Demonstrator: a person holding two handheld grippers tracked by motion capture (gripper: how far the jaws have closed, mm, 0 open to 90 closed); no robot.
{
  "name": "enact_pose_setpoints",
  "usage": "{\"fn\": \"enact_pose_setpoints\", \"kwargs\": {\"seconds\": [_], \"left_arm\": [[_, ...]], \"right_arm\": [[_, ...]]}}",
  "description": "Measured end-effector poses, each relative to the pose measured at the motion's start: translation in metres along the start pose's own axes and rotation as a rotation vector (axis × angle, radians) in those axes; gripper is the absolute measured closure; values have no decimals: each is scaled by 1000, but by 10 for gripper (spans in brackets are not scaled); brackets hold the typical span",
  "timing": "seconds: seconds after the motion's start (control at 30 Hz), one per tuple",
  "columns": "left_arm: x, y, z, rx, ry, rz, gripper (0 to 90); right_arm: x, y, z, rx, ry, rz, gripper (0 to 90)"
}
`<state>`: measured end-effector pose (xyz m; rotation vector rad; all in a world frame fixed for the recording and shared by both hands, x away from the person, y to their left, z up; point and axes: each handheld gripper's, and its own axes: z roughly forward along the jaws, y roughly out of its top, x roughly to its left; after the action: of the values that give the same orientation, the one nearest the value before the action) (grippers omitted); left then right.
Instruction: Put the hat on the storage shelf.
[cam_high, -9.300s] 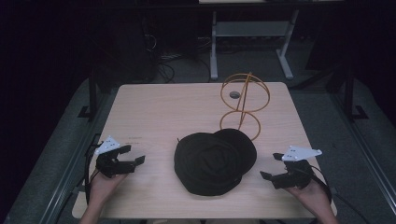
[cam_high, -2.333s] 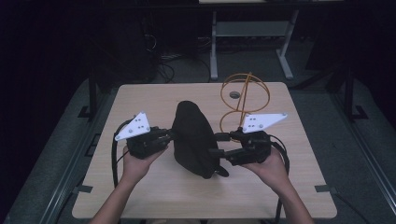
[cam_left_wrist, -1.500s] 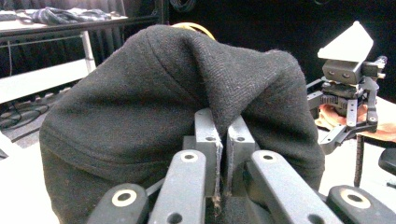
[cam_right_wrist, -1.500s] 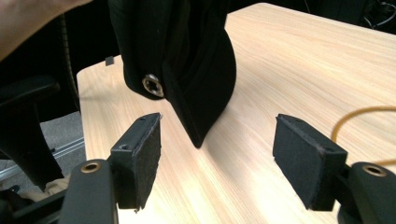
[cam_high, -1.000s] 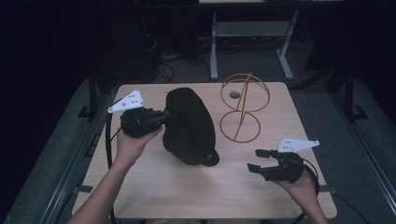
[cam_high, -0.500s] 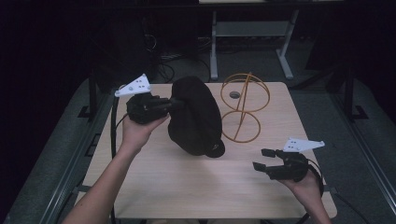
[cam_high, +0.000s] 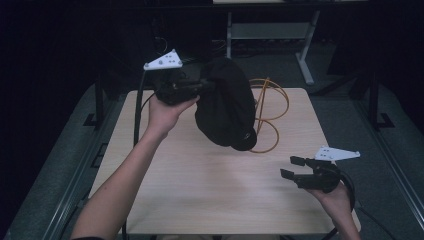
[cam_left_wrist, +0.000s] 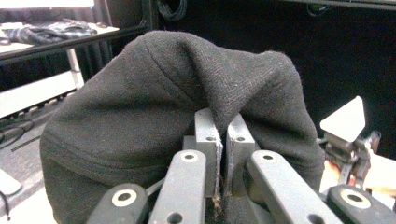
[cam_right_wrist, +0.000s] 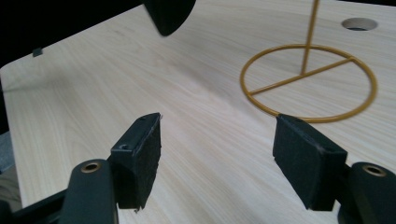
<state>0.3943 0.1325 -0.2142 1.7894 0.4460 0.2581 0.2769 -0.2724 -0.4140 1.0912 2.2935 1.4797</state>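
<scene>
Since 0.5 s ago we raised the hat (cam_high: 226, 105), pinched in left gripper (cam_high: 202, 86), above the stand (cam_high: 267, 115); right gripper (cam_high: 290, 167) open; keep it level.

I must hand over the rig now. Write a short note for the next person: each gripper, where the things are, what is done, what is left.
Left gripper: shut on the black knitted hat, held in the air above the light wooden table.
Right gripper: open, holding nothing, low over the table's near right part.
Gold wire hat stand: upright behind the hat, bare.
Done: hat lifted.
Left, probably: set the hat on the stand.
</scene>
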Motion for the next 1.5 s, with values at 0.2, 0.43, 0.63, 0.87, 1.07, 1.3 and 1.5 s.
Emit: {"fn": "enact_pose_setpoints", "kwargs": {"seconds": [0.2, 0.43, 0.63, 0.87, 1.07, 1.3, 1.5], "left_arm": [[5, 25, 27, 8, -17, 27, 868], [7, 57, 67, 48, -33, 56, 868], [12, 70, 100, 79, -32, 45, 867], [18, 64, 133, 136, -34, 10, 867], [22, 59, 153, 174, -39, -12, 866], [25, 55, 169, 212, -38, -27, 865], [25, 50, 186, 274, -28, -27, 848]], "right_arm": [[-5, -1, -5, -25, -17, 9, 319], [-10, -3, -13, -59, -34, 28, 315], [-15, -5, -18, -74, -44, 39, 313], [-20, -10, -22, -88, -53, 57, 313], [-22, -12, -23, -90, -58, 57, 313], [-25, -14, -22, -81, -58, 60, 314], [-25, -14, -20, -67, -57, 60, 314]]}}
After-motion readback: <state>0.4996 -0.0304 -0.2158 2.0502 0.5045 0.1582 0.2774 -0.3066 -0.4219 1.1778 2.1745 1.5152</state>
